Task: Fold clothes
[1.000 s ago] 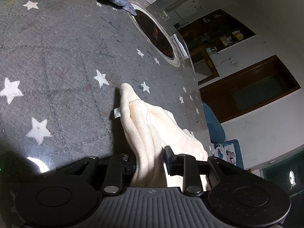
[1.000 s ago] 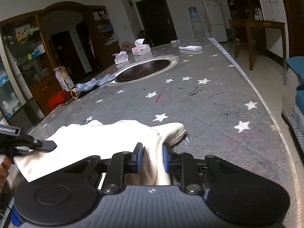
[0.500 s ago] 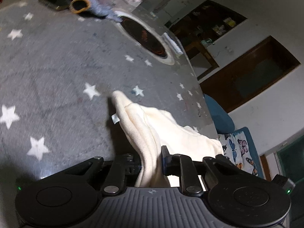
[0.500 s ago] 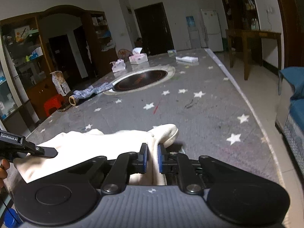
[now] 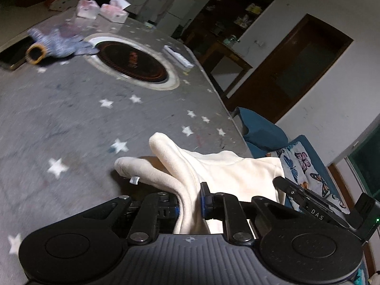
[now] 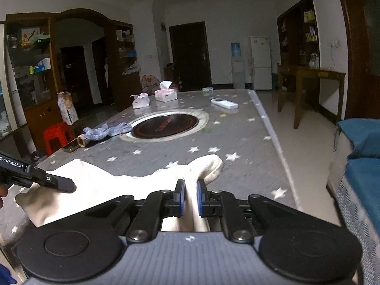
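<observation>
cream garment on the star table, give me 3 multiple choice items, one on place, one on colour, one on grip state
1. Where does the blue-grey cloth lie?
A. just left of the round inset
B. on the red stool
C. on the blue sofa

2. What colour is the cream garment that is held?
A. red
B. cream
C. black

3. How is the garment held?
A. by neither gripper
B. by the left gripper only
C. by both grippers

Answers:
1 A, in the right wrist view it lies on the table at the left rim of the round inset.
2 B, the fabric is pale cream in both views.
3 C, the left gripper and the right gripper each have fabric pinched between the fingers.
</observation>
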A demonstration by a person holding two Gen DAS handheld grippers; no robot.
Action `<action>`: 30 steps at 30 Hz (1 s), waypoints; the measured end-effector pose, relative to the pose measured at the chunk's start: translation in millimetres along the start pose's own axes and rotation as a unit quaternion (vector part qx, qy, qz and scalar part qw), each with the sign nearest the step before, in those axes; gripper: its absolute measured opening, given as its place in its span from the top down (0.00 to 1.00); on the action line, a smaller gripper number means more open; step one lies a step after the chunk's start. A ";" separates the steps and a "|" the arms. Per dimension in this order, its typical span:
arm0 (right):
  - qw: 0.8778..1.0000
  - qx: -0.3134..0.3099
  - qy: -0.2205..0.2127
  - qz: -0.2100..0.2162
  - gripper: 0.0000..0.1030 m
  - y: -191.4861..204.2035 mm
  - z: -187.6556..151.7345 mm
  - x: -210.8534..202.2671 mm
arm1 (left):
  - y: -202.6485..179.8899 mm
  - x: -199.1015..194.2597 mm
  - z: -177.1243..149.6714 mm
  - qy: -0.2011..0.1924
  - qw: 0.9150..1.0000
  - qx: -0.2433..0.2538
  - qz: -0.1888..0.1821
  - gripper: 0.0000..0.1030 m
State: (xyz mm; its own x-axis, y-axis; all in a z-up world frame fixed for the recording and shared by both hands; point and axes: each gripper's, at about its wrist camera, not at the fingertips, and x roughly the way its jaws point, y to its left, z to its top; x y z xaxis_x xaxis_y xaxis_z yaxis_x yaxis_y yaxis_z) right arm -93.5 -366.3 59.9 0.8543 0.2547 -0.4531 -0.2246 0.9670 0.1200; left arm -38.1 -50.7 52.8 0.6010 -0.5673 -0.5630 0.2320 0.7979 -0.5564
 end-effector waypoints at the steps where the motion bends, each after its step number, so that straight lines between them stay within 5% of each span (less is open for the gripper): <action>1: 1.000 -0.002 -0.003 -0.003 0.91 -1.7 3.4 -0.4 | -3.3 2.4 3.5 0.000 1.000 0.004 0.000 0.84; 12: 0.999 -0.007 -0.031 -0.033 0.91 -28.5 37.3 5.3 | -33.3 27.1 41.0 -0.021 0.999 0.045 -0.018 0.84; 23: 0.997 0.006 0.039 -0.071 0.91 -64.2 22.8 36.7 | -9.1 87.2 23.9 0.089 0.996 -0.021 -0.020 0.81; 30: 0.993 0.012 0.085 -0.083 0.91 -77.3 -0.3 53.3 | 0.2 89.9 15.2 0.102 0.995 -0.014 -0.001 0.72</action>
State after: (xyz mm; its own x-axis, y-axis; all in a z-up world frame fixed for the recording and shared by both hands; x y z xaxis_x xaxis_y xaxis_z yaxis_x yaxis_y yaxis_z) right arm -30.8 -427.4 26.2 0.7872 0.0897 -0.6101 -0.0737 0.9960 0.0513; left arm 27.5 -98.5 11.3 0.4315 -0.6011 -0.6727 0.2101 0.7922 -0.5730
